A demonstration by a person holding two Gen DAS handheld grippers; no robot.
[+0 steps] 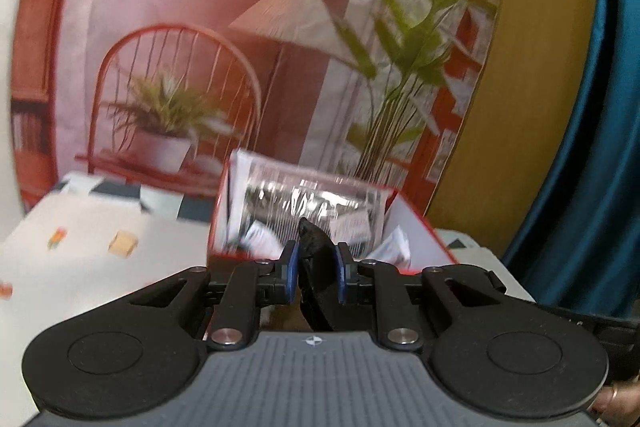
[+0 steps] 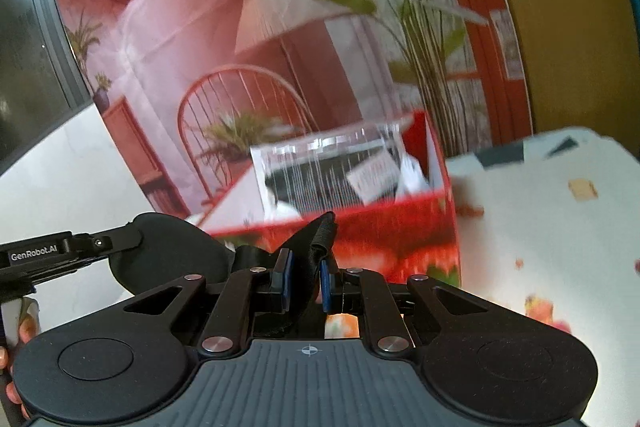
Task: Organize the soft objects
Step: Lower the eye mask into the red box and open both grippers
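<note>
**Black fabric pinched by both grippers, short of the red box**

Left wrist view: left gripper [image 1: 316, 277] pinching a fold of black fabric [image 1: 316, 267] between blue pads [image 1: 291, 277]; jaws nearly together, cloth standing up between them. Red box [image 1: 420, 227] directly ahead, open-topped, a silvery packet [image 1: 308, 203] and white papers inside. Near rim just beyond the fingertips. Worktop [image 1: 100, 267] under a pale printed cloth, small printed motifs to the left. Printed backdrop [image 1: 200, 27] close behind the box, blue curtain [image 1: 580, 147] to the right.

Right wrist view: right gripper [image 2: 304, 281] clamped on a ribbed black edge [image 2: 324, 235], apparently the same fabric. Part of the other gripper's body [image 2: 168, 251] visible at left, near. Two-point hold judged as keeping the limp piece spread for folding or lowering. Red box [image 2: 400, 235] in front, wall facing. Open worktop [image 2: 540, 227] to the right; box interior crowded, backdrop leaving little room beyond.
</note>
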